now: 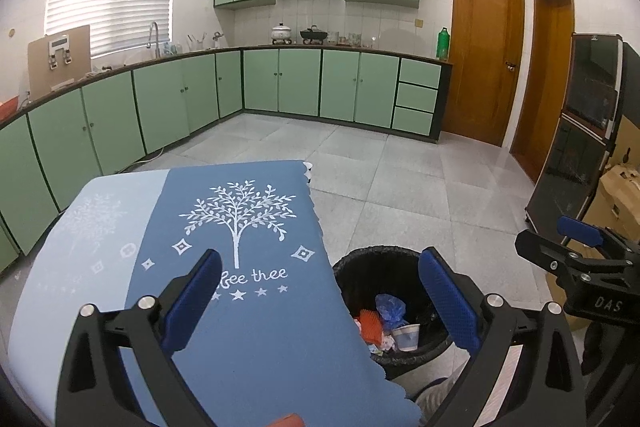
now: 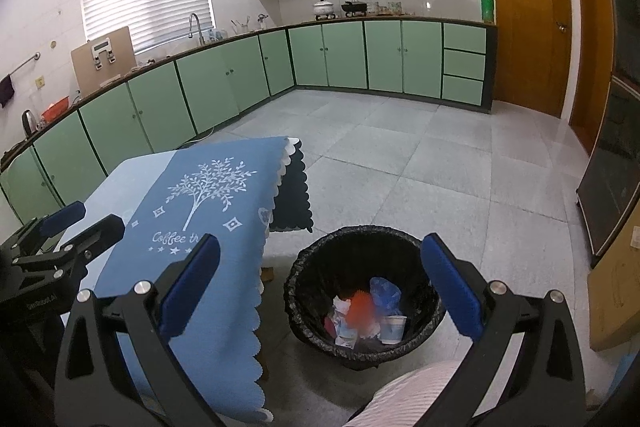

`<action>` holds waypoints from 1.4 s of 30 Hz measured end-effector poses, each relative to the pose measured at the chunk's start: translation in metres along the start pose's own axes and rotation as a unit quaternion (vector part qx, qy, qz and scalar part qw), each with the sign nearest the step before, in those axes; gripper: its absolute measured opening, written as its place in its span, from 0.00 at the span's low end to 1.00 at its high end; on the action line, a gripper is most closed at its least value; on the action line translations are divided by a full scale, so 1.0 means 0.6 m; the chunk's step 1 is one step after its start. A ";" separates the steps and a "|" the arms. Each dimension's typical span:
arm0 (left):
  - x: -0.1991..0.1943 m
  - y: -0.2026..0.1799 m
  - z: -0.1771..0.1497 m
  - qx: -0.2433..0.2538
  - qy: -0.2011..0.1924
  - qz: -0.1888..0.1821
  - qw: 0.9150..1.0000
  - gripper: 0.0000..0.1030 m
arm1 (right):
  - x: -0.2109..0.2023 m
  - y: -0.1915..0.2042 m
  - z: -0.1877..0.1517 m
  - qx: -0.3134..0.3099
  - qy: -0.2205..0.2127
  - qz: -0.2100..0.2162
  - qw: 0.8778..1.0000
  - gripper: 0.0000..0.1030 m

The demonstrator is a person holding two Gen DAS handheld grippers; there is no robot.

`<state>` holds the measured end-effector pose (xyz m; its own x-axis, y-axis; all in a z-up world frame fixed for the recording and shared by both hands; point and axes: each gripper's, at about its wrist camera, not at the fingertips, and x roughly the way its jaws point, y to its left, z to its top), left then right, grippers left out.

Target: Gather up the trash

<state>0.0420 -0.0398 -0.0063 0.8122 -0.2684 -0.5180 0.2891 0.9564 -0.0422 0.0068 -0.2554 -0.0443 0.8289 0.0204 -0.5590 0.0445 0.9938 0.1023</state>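
A black trash bin [image 2: 362,259] lined with a black bag stands on the floor beside the table; it also shows in the left wrist view [image 1: 372,263]. Inside lie an orange piece [image 2: 360,309], a blue plastic bag [image 2: 384,291], a paper cup [image 2: 392,329] and crumpled paper [image 2: 340,307]. My right gripper [image 2: 320,281] is open and empty above the bin. My left gripper [image 1: 320,291] is open and empty over the table's right edge. An orange scrap [image 1: 288,420] shows at the bottom edge of the left wrist view.
A table with a blue tree-print cloth [image 1: 248,267] stands left of the bin. Green cabinets [image 1: 280,83] line the far walls. Wooden doors [image 1: 484,55] are at the right. A dark cabinet [image 1: 580,131] and cardboard boxes [image 1: 616,195] stand at the far right.
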 end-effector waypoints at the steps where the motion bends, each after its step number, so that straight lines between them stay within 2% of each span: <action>1: -0.001 0.001 0.000 -0.001 -0.001 -0.001 1.000 0.94 | -0.001 0.001 0.000 0.000 0.000 0.000 1.000 0.95; 42: -0.004 -0.002 -0.003 -0.002 -0.001 0.001 1.000 0.94 | 0.003 0.017 0.001 -0.014 -0.003 0.000 1.000 0.95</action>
<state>0.0390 -0.0399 -0.0065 0.8136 -0.2669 -0.5165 0.2860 0.9572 -0.0442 0.0087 -0.2452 -0.0437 0.8322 0.0198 -0.5542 0.0294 0.9964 0.0798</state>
